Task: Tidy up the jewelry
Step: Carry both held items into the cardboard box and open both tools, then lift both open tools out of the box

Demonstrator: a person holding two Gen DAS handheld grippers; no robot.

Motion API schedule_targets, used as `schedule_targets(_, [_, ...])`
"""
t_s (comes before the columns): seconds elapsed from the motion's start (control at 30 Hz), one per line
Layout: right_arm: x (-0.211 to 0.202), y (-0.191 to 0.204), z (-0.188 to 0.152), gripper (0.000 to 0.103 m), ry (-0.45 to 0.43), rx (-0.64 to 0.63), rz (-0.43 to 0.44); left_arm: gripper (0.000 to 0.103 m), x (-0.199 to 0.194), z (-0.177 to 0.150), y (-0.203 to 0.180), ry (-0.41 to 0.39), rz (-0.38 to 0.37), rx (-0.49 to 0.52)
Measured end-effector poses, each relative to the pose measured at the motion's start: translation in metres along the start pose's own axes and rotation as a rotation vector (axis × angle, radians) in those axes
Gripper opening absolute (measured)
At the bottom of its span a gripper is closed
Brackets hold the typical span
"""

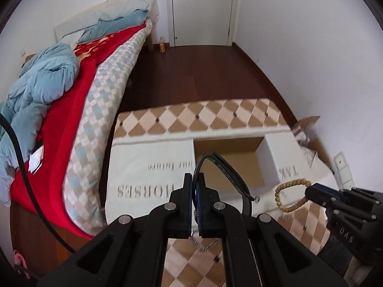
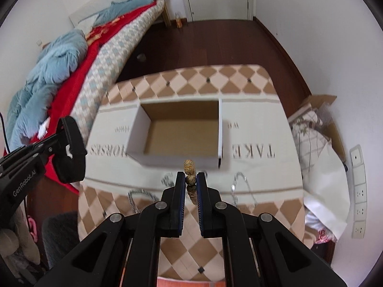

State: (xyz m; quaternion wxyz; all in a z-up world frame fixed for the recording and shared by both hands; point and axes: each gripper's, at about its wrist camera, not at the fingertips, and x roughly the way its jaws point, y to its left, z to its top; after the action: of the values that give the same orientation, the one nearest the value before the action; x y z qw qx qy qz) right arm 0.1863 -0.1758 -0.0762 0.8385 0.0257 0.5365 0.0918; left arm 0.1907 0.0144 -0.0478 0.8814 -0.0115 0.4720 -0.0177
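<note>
My left gripper (image 1: 194,179) is shut on a black looped cord necklace (image 1: 225,167) and holds it above the table, near the open cardboard box (image 1: 229,160). My right gripper (image 2: 190,178) is shut on a tan beaded bracelet (image 2: 189,167); the bracelet also shows in the left wrist view (image 1: 287,191), hanging as a ring from the right gripper (image 1: 308,190). The box (image 2: 182,134) is empty inside. Silver chains (image 2: 241,186) (image 2: 138,196) lie on the tablecloth in front of the box. A chain (image 1: 203,241) lies under my left gripper.
The table has a white and tan diamond-pattern cloth (image 2: 182,81). A bed (image 1: 71,95) with red and blue bedding stands at the left. A carton with cloth (image 2: 316,124) and a power strip (image 2: 359,191) are at the right. The dark wood floor (image 1: 191,71) leads to a door.
</note>
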Motion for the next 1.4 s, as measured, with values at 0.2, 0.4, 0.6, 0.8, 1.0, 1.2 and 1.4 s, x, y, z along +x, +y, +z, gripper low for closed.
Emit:
schedule_targets(0.2, [0.001,-0.003,0.047,0.01,-0.034,0.011,0.026,0.001,0.031,0.038,0.004,0.031,-0.034,-0.034])
schedule_targets(0.4, [0.046,-0.011,0.08,0.01,0.034,0.028,0.066,0.001,0.093,0.048,0.008,0.155,-0.103,-0.076])
schedule_targets(0.6, [0.104,-0.018,0.088,0.01,0.146,0.039,0.102,0.001,0.142,0.043,0.003,0.276,-0.162,-0.091])
schedule_targets(0.8, [0.136,-0.027,0.088,0.01,0.212,0.06,0.131,0.008,0.167,0.042,-0.003,0.367,-0.184,-0.104])
schedule_targets(1.0, [0.139,-0.03,0.089,0.012,0.246,0.065,0.146,0.011,0.162,0.045,-0.008,0.354,-0.179,-0.102])
schedule_targets(1.2, [0.122,-0.036,0.09,0.045,0.221,0.064,0.097,0.074,0.139,0.056,-0.004,0.274,-0.099,-0.08])
schedule_targets(1.4, [0.106,-0.028,0.075,0.096,0.181,-0.011,-0.108,0.101,0.119,0.049,0.013,0.212,0.043,-0.072])
